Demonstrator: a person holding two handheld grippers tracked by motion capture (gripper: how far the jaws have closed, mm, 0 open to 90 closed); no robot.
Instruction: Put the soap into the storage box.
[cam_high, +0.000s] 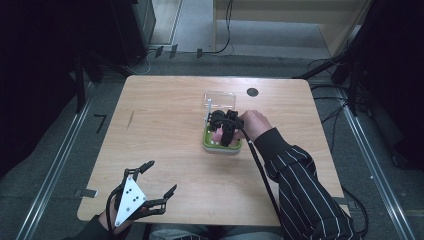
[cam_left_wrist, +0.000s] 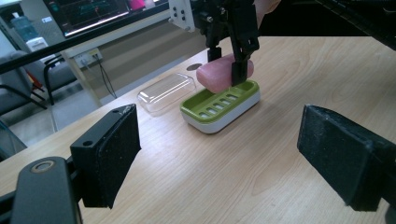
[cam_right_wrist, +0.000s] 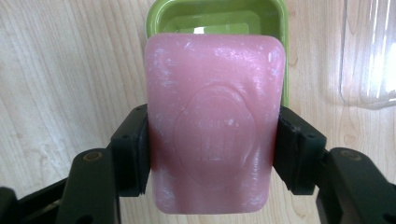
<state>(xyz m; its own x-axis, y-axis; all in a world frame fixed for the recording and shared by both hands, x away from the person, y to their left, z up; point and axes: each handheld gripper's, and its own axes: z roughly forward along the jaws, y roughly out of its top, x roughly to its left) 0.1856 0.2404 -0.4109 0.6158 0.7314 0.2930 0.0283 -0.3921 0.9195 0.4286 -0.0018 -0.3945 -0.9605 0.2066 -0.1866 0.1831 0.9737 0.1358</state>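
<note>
Soap (cam_right_wrist: 212, 135), pink, is clamped in the right hand-held gripper (cam_right_wrist: 212, 156) above the green dish (cam_left_wrist: 219, 105); left hand-held gripper (cam_left_wrist: 219, 158) gapes wide.

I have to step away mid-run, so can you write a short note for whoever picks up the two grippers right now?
Right gripper: shut on the pink soap bar, held just above the green soap dish, one end low over the tray.
Left gripper: open, empty, at the near left edge of the table.
Clear lid: lying on the table just beyond the dish.
Done: soap gripped, lid off.
Left, probably: either seat the bar in the dish or carry it clear; the frames do not show which. Then deal with the lid.
</note>
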